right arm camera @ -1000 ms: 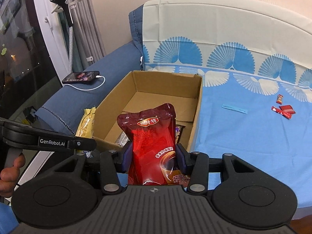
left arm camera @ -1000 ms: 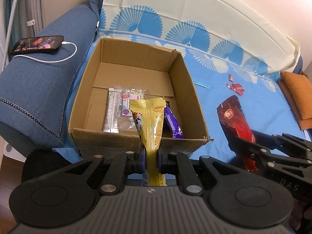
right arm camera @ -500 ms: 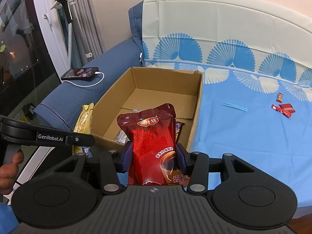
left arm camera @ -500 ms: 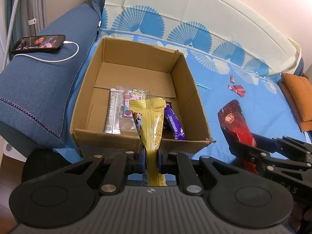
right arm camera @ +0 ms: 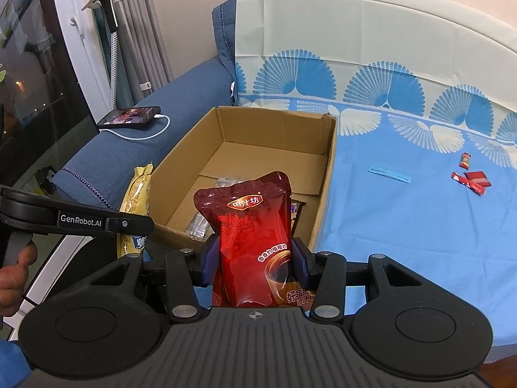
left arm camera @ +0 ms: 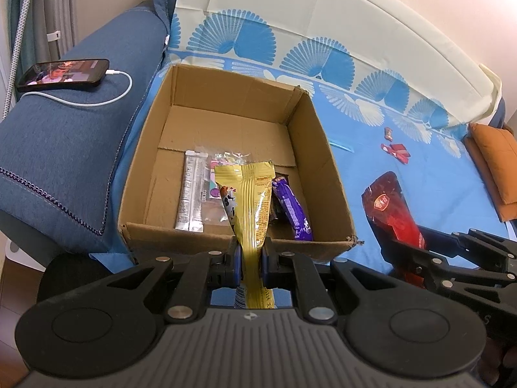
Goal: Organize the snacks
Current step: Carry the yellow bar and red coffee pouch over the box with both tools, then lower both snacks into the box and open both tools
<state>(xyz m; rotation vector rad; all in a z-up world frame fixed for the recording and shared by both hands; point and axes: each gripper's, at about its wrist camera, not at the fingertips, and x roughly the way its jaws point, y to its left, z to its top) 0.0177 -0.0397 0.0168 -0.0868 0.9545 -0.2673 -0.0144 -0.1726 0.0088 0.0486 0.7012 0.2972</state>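
Note:
An open cardboard box (left arm camera: 323, 174) (right arm camera: 326, 181) sits on the blue sheet. Inside lie silver sachets (left arm camera: 192, 200), a clear pink packet (left arm camera: 223, 168) and a purple bar (left arm camera: 292, 210). My left gripper (left arm camera: 250, 260) is shut on a yellow snack packet (left arm camera: 250, 200), held at the box's near edge; the packet also shows in the right wrist view (right arm camera: 137, 200). My right gripper (right arm camera: 255, 258) is shut on a red pouch (right arm camera: 253, 236), just right of the box's near corner; the pouch also shows in the left wrist view (left arm camera: 392, 207).
A phone (left arm camera: 63, 72) on a white cable lies on the blue armrest left of the box. Small red wrappers (right arm camera: 471, 181) and a blue strip (right arm camera: 389, 174) lie on the sheet to the right. An orange cushion (left arm camera: 497, 161) is at the far right.
Both grippers have risen and tilted slightly, so the box sits a little lower in view. Both still hold their packets.

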